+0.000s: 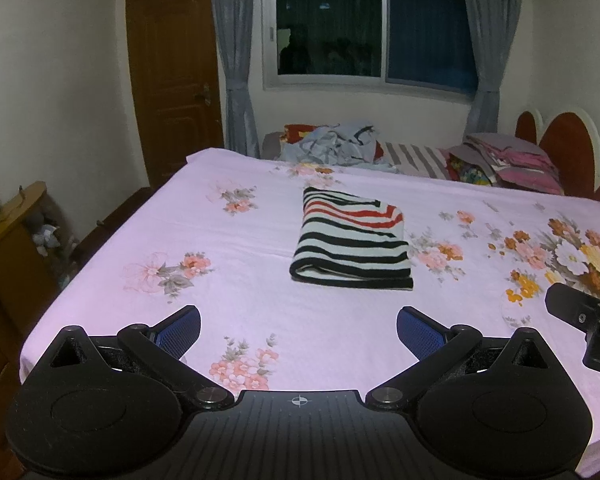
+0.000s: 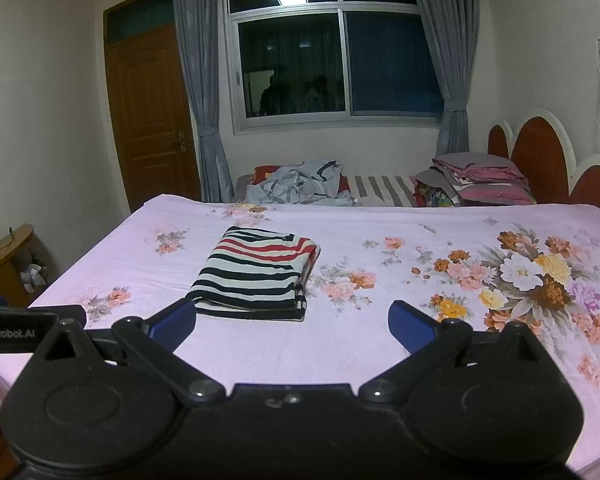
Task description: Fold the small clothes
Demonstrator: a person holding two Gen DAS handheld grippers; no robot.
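A striped garment (image 1: 352, 240) in black, white and red lies folded into a neat rectangle on the pink floral bedsheet (image 1: 240, 300). It also shows in the right wrist view (image 2: 256, 274). My left gripper (image 1: 299, 330) is open and empty, held above the sheet just short of the garment's near edge. My right gripper (image 2: 292, 324) is open and empty, close to the garment's near edge, with its left finger (image 2: 172, 322) next to the near left corner. Part of the right gripper's body (image 1: 584, 320) shows at the right edge of the left wrist view.
A heap of light blue clothes (image 2: 300, 186) and a stack of folded pink bedding (image 2: 480, 182) lie at the far side of the bed. A red headboard (image 2: 540, 160) stands at the right. A wooden cabinet (image 1: 8, 256) stands left of the bed, near a brown door (image 2: 148, 112).
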